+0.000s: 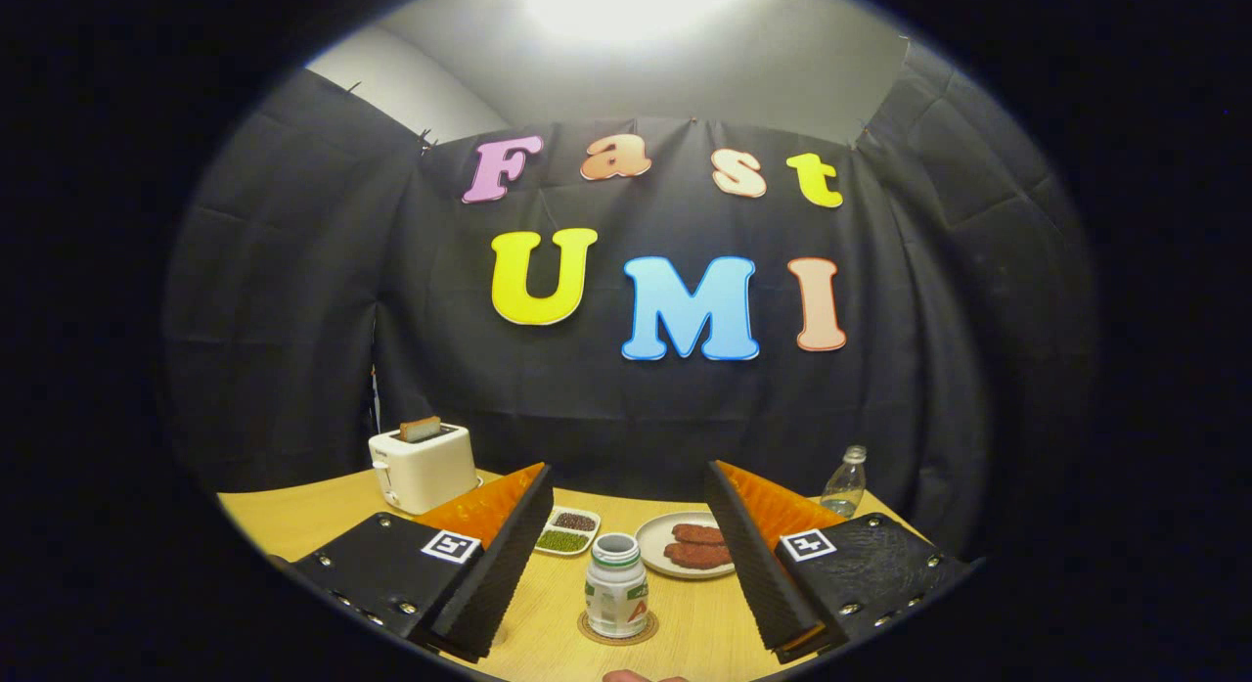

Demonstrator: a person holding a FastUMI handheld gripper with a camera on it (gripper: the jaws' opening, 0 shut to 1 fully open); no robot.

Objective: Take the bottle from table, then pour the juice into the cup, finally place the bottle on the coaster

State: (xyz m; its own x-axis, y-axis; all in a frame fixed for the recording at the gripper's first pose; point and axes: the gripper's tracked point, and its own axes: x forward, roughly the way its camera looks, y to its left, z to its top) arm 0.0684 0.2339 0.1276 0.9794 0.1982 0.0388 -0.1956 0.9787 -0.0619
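A small white bottle [616, 596] with a green band at its neck stands upright on a round coaster [617, 631] on the wooden table [293, 525]. It sits between my two fingers, in the wide gap, touching neither. My gripper [628, 565] is open; the left finger [499, 565] and the right finger [751, 565] are black with orange backing. I see no cup that I can make out.
Beyond the bottle lie a white plate [653, 555] with two brown patties and a small dish [565, 531] of green and dark grains. A white toaster [423, 465] holding a slice stands at the back left. A clear plastic bottle [845, 482] stands at the back right.
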